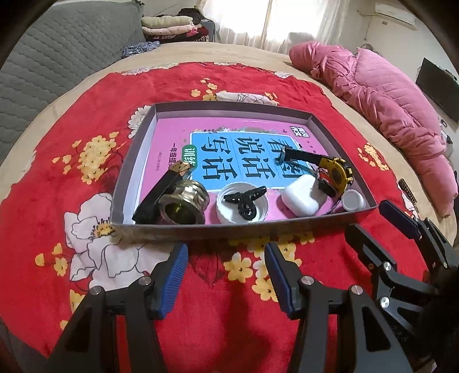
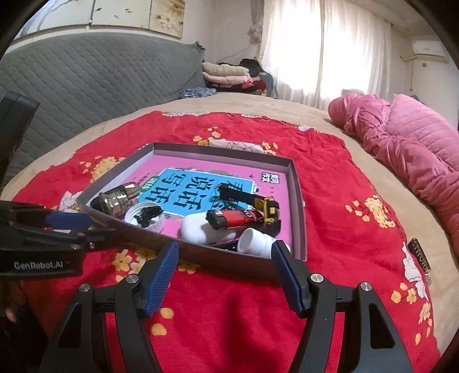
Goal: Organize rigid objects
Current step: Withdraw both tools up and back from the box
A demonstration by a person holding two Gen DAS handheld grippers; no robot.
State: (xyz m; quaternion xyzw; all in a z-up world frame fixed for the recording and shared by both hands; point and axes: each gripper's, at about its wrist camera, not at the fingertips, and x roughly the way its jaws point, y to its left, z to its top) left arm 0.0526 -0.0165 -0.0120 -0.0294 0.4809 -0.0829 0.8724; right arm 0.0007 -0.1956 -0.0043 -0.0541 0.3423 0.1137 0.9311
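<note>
A shallow grey box (image 1: 200, 228) (image 2: 298, 183) lies on the red flowered blanket, with a pink and blue book (image 1: 229, 160) (image 2: 183, 183) in its bottom. On the book lie a metal threaded fitting (image 1: 183, 205) (image 2: 114, 200), a white lid holding a black clip (image 1: 242, 205) (image 2: 146, 216), a white earbud case (image 1: 301, 196) (image 2: 198, 229), a yellow tape measure (image 1: 334, 172) (image 2: 268, 211), a red lighter (image 2: 232, 218) and a white bottle (image 1: 354, 200) (image 2: 255, 242). My left gripper (image 1: 226, 258) is open and empty before the box's near wall. My right gripper (image 2: 225, 256) is open and empty at the near right corner.
A pink quilt (image 1: 387, 109) (image 2: 407, 149) lies bunched at the right. A grey padded headboard (image 1: 57, 57) (image 2: 86, 74) stands at the left, with folded clothes (image 1: 172, 27) (image 2: 229, 74) at the back. A small dark tag (image 2: 420, 254) lies right of the box.
</note>
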